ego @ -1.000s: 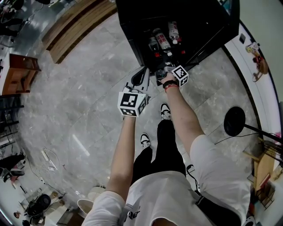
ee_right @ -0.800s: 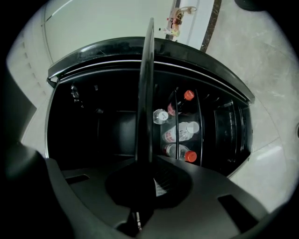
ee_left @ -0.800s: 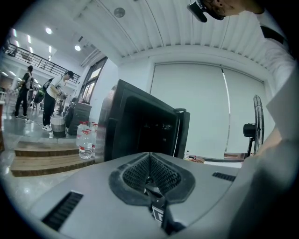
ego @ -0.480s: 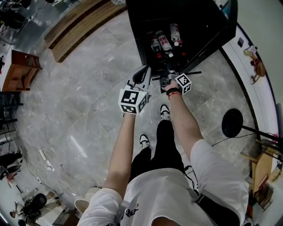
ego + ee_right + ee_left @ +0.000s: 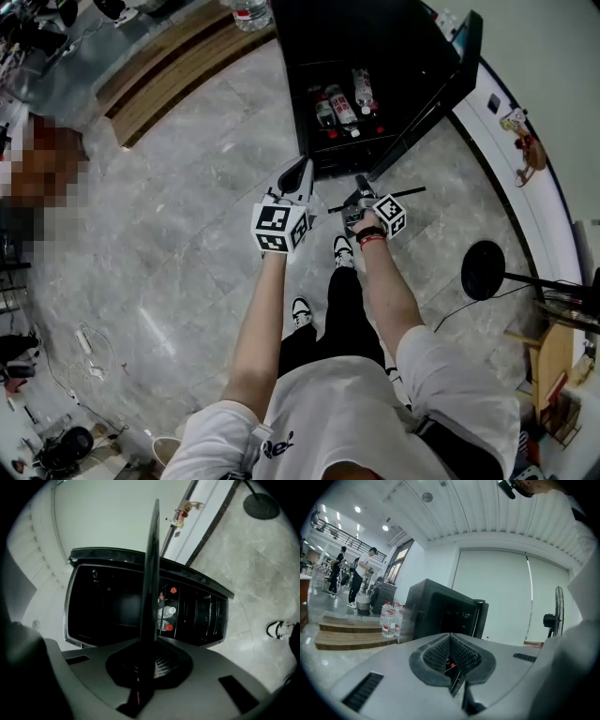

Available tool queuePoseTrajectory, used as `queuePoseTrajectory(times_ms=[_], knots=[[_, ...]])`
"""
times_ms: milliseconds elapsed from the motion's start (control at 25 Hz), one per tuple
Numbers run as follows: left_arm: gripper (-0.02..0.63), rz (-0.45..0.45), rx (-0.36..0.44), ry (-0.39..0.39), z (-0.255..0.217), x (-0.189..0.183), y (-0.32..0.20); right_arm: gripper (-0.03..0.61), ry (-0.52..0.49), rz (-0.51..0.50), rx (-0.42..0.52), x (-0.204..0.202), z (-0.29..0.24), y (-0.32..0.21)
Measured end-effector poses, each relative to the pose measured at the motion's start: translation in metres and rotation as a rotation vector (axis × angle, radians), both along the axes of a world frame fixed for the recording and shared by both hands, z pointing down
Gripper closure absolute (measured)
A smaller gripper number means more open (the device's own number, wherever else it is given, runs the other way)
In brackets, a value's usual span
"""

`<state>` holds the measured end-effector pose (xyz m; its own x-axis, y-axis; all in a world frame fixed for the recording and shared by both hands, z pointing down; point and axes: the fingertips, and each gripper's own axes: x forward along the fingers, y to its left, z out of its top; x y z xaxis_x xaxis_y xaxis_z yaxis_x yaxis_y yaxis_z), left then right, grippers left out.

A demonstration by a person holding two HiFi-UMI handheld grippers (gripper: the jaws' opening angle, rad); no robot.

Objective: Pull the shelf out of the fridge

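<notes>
The black fridge (image 5: 375,37) stands open at the top of the head view, its door (image 5: 450,80) swung to the right and bottles (image 5: 342,103) lying inside. My right gripper (image 5: 361,185) is shut on the thin dark shelf (image 5: 408,193), which hangs clear of the fridge above the floor. In the right gripper view the shelf (image 5: 152,564) shows edge-on as a dark bar rising from the jaws (image 5: 147,660), with the fridge (image 5: 117,606) and red-capped bottles (image 5: 168,611) behind. My left gripper (image 5: 302,165) is shut and empty beside it; in the left gripper view its pads (image 5: 452,656) meet.
A round black fan base (image 5: 483,270) stands on the floor to the right. A wooden platform (image 5: 178,56) with water bottles (image 5: 389,618) lies left of the fridge. The person's shoes (image 5: 342,248) are below the grippers. People (image 5: 358,576) stand far off.
The person has stepped back from the fridge. The right gripper has drawn the shelf out, and both grippers now sit farther from the opening.
</notes>
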<state>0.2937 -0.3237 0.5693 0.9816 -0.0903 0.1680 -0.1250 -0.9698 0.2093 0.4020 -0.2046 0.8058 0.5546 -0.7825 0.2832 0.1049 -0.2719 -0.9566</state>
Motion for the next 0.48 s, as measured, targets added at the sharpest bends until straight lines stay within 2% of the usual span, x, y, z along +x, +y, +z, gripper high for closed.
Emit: queuePoseTrajectory(times_ms=[120,240,480], knots=[[0.597,-0.078,0.010,-0.066,-0.004,-0.017,-0.005,0.552,0.089,-0.070,-0.060,-0.024,-0.026,0.013],[0.597,-0.102,-0.003,-0.068,-0.016,-0.040,-0.002,0.552,0.192,-0.148,-0.129,-0.047,-0.058,0.025],[0.597,-0.115,0.034,-0.068,-0.045,-0.090,0.003,0.552,0.420,-0.300,-0.279,-0.090,-0.132,0.043]])
